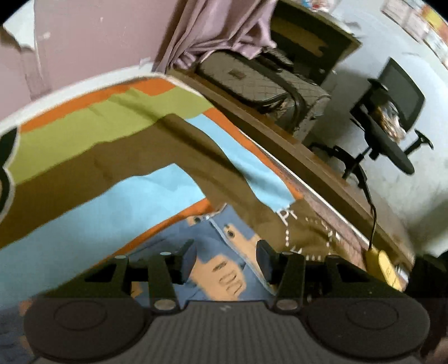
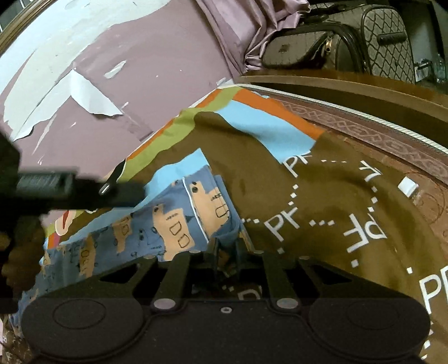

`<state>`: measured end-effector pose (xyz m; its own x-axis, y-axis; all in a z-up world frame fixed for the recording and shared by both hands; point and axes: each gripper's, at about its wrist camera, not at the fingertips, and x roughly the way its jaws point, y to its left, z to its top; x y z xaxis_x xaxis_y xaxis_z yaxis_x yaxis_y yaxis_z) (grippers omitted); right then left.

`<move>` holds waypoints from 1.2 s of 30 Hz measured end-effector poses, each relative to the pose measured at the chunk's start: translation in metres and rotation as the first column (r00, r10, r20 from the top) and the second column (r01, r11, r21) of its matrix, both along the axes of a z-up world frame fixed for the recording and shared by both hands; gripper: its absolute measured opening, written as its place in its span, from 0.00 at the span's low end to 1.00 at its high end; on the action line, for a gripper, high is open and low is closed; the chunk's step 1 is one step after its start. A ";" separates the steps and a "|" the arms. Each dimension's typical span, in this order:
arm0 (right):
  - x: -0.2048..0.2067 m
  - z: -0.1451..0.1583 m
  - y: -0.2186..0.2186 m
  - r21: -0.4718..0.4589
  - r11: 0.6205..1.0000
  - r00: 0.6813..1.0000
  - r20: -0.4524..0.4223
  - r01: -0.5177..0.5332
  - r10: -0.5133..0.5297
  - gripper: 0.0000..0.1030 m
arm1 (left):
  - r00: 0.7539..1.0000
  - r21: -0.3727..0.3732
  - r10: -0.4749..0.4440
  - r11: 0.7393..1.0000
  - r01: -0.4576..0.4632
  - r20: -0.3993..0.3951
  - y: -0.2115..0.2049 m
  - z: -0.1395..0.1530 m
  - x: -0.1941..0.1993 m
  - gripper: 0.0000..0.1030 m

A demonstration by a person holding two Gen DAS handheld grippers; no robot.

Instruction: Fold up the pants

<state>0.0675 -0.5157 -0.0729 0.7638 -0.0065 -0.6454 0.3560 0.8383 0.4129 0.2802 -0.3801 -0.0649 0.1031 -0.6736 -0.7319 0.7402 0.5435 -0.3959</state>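
Note:
The pants (image 2: 179, 224) are blue with tan house prints and white piping, lying on a colourful bedsheet (image 2: 294, 179). In the left wrist view the pants (image 1: 221, 266) lie right under my left gripper (image 1: 226, 260), whose jaws stand apart and empty above the fabric. In the right wrist view my right gripper (image 2: 226, 252) has its jaws close together, pinching the pants' edge. The left gripper's body (image 2: 64, 187) shows as a dark blurred shape at the left of that view.
The bedsheet (image 1: 134, 156) has brown, light blue, green and orange patches with white lettering. A wooden bed frame (image 1: 322, 168) runs along the far edge. Quilted bags (image 1: 257, 81), a purple curtain (image 1: 218, 25) and an office chair (image 1: 392, 117) stand beyond.

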 end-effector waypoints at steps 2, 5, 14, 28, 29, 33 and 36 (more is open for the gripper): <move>-0.003 0.004 0.002 -0.050 0.999 1.000 0.000 -0.002 0.002 0.04 | 1.000 0.025 0.000 1.000 0.000 0.008 -0.012 -0.007 0.000 0.51; -0.004 -0.001 -0.002 -0.052 0.999 0.999 -0.047 -0.001 -0.001 0.02 | 0.999 0.043 -0.019 0.999 0.018 0.030 -0.014 -0.012 -0.007 0.52; 0.006 0.020 0.022 -0.272 0.954 0.991 0.010 -0.127 0.135 0.58 | 0.973 0.231 -0.175 0.963 0.138 0.148 0.066 0.001 -0.048 0.66; 0.031 0.007 0.050 -0.583 0.778 0.969 -0.207 -0.234 0.137 0.87 | 0.967 0.442 -0.180 0.893 0.084 0.179 0.213 -0.018 -0.089 0.73; 0.036 0.014 0.055 -0.590 0.762 0.962 -0.205 -0.267 0.178 0.87 | 0.971 0.476 -0.184 0.875 0.091 0.152 0.224 -0.014 -0.089 0.74; 0.075 0.055 0.085 -0.549 0.681 0.868 -0.207 -0.485 0.451 0.97 | 0.983 0.532 -0.126 0.846 0.035 0.136 0.269 0.011 -0.076 0.82; 0.119 0.076 0.124 -0.465 0.591 0.742 -0.272 -0.659 0.613 0.98 | 0.964 0.485 -0.039 0.869 -0.097 0.262 0.295 0.031 -0.055 0.83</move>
